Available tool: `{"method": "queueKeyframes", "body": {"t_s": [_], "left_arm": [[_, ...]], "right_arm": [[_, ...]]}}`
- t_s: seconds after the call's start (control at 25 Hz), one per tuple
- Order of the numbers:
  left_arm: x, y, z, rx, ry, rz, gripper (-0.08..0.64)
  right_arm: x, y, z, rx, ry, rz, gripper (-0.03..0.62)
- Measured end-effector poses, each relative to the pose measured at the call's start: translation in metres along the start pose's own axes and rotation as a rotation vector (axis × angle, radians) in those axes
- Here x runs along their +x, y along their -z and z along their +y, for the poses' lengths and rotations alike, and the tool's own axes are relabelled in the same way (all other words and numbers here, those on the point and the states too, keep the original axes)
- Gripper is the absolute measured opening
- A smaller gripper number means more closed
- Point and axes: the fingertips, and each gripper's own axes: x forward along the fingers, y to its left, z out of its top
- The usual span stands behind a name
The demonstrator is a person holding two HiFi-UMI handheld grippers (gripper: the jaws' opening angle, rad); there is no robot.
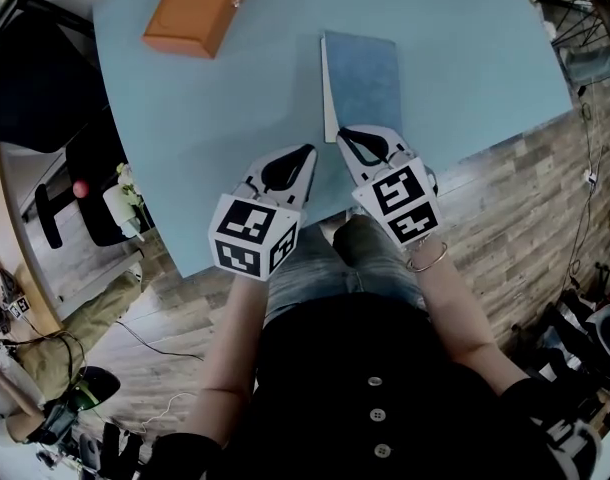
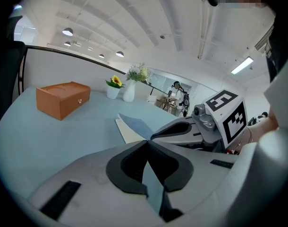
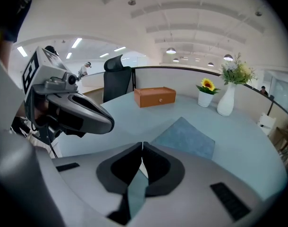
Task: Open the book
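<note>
Two sets of jaws closed, mid-frame: my L gripper (image 1: 306, 152) holds nothing; R gripper (image 1: 342, 135) tips touch the book (image 1: 363, 83) (its near edge).

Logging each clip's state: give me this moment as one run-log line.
task: book not yet open | book: flat on table | left gripper: shut, empty, beside book | right gripper: shut, at book's near corner

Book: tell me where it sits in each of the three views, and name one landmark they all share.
Head view: the book lies above centre, slightly right.
Left gripper view: near the centre.
Right gripper view: right of centre, in the lower half.
Shared landmark: the orange wooden box, farther off than the book in every view.
</note>
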Motion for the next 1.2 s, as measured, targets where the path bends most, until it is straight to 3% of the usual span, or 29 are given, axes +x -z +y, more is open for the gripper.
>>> {"method": "queueKeyframes", "body": {"t_s": [0.44,0.92,1.2], "left_arm": [[0.014,-0.017,-0.023,0.028,-0.002,-0.029,0.012],[0.04,-0.043,-0.042,0.082,0.019,-0.043,0.012],[0.057,-0.05,-0.058,0.102,0.034,-0.034,0.012]], "right_arm": [[-0.039,-0.011,-0.02,0.043,0.004,-0.082,0.011],[-0.071,-0.015,-0.045,0.217,-0.077,-0.165,0.011],[-0.09,-0.008,-0.06,0.254,-0.093,-0.186,0.011]]}}
